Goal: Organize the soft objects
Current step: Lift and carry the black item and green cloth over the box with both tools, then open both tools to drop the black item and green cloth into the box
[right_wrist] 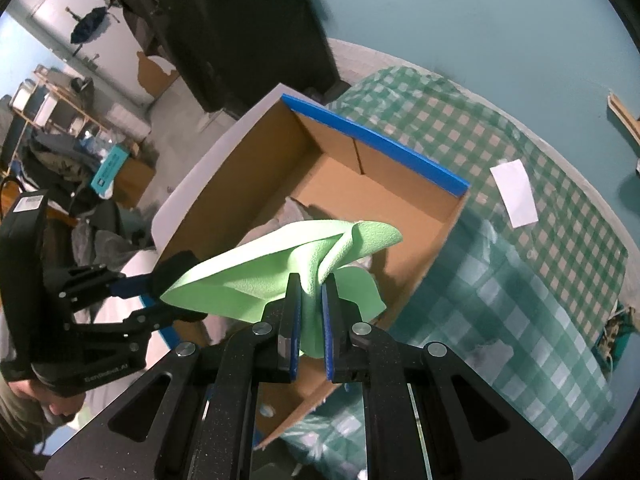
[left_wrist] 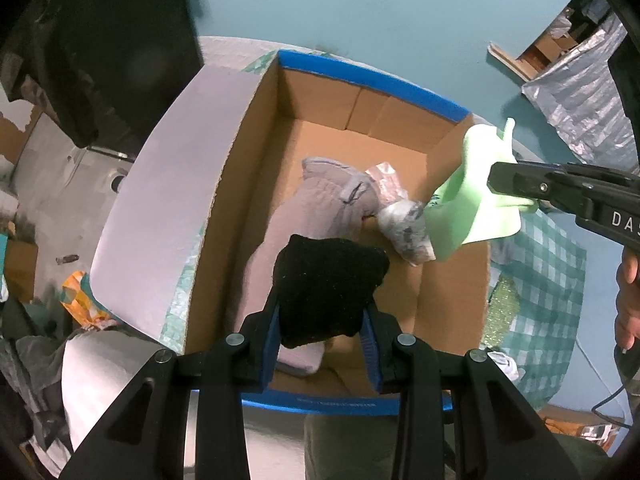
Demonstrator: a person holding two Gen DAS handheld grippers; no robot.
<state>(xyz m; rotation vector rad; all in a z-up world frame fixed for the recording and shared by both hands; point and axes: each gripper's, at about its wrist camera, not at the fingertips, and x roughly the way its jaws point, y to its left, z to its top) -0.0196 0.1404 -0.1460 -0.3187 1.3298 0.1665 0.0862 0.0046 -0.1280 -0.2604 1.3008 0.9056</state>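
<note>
Holding a black knit item (left_wrist: 328,288) above the cardboard box (left_wrist: 256,128), the left gripper (left_wrist: 324,332) clamps it; the right gripper (right_wrist: 310,316) pinches a green cloth (right_wrist: 280,264) over the box's right wall. Inside lie a grey quilted piece (left_wrist: 332,196) and a white bundle (left_wrist: 408,228), so sorting seems partway done, both held items not yet dropped

A teal wall (right_wrist: 460,20) is seen behind; a dark cabinet (right_wrist: 240,28) and wooden shelving (right_wrist: 48,96) are set leftward, over grey floor (right_wrist: 176,120).
</note>
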